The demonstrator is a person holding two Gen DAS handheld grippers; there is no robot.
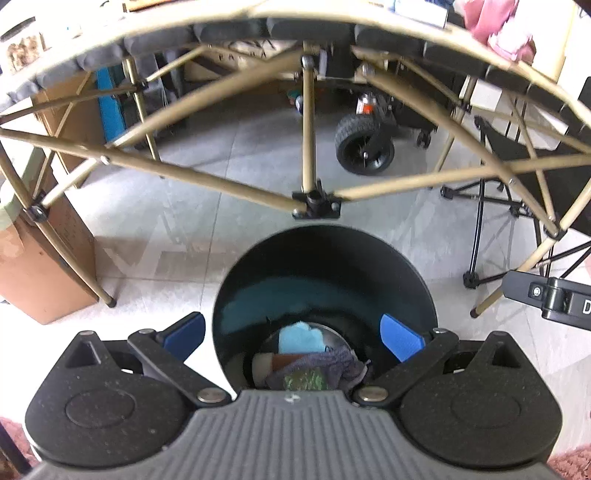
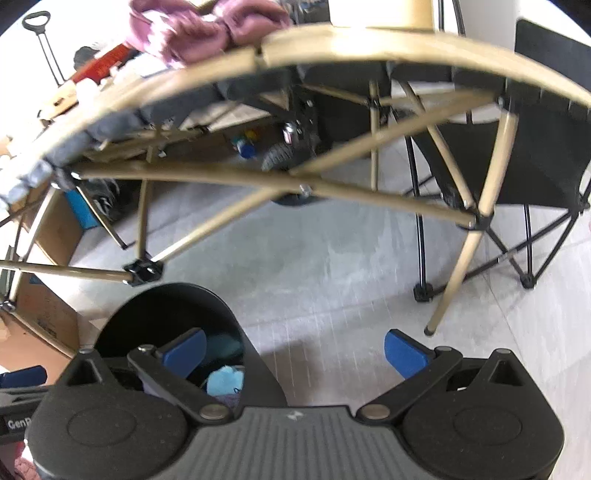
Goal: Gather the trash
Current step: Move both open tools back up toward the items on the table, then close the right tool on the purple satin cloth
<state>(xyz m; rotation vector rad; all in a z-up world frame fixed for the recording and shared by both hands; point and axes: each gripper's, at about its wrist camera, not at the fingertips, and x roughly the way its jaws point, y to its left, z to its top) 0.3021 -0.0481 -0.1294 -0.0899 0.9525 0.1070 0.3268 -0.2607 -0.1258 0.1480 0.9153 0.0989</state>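
A black round trash bin [image 1: 325,266] stands on the floor in front of the folding table. At its bottom lie a light blue crumpled piece [image 1: 300,336], a grey-purple cloth [image 1: 332,365] and a green wrapper [image 1: 304,380]. My left gripper [image 1: 293,338] is open and empty, directly above the bin mouth. In the right wrist view the bin [image 2: 162,314] sits at the lower left with the blue piece [image 2: 225,380] inside. My right gripper [image 2: 295,350] is open and empty, over the bin's right edge and the floor.
A tan folding table [image 1: 310,122] with crossed legs spans the top. A cardboard box [image 1: 40,273] stands at the left, a black wheel [image 1: 364,140] behind, and a black folding chair [image 2: 517,158] at the right. Pink cloth [image 2: 207,26] lies on the table.
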